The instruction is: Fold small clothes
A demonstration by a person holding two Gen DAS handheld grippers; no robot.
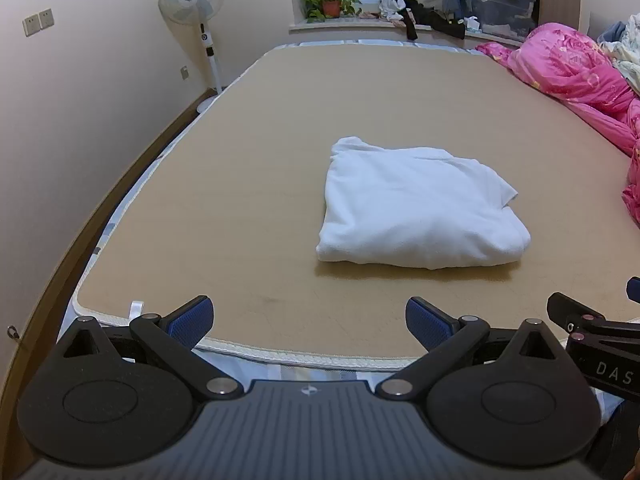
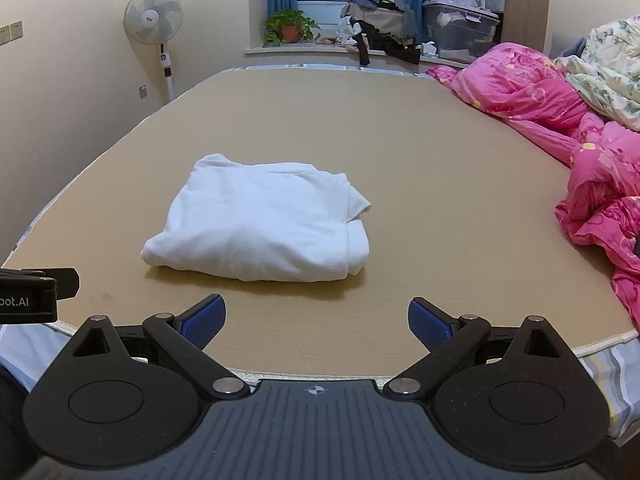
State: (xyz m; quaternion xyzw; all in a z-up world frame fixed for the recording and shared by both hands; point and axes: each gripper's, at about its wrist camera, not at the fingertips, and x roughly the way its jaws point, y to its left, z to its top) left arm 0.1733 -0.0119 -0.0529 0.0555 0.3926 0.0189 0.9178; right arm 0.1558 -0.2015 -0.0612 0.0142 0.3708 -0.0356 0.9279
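A white garment (image 1: 416, 208) lies folded into a thick rectangle on the tan mat (image 1: 248, 184) of the bed. From the right wrist the same white garment (image 2: 260, 224) sits ahead and to the left on the tan mat (image 2: 440, 208). My left gripper (image 1: 309, 322) hovers near the bed's front edge, open, with nothing between its blue pads, short of the garment. My right gripper (image 2: 316, 322) is also open and empty, a little in front of the garment. Part of the right gripper's body (image 1: 592, 336) shows at the left view's right edge.
A pink quilt (image 2: 560, 128) is heaped along the bed's right side, with a pale floral cover (image 2: 608, 72) behind it. A standing fan (image 1: 192, 4) is by the left wall. The windowsill holds a potted plant (image 2: 290, 28), piled clothes (image 2: 380, 16) and a storage box (image 2: 460, 28).
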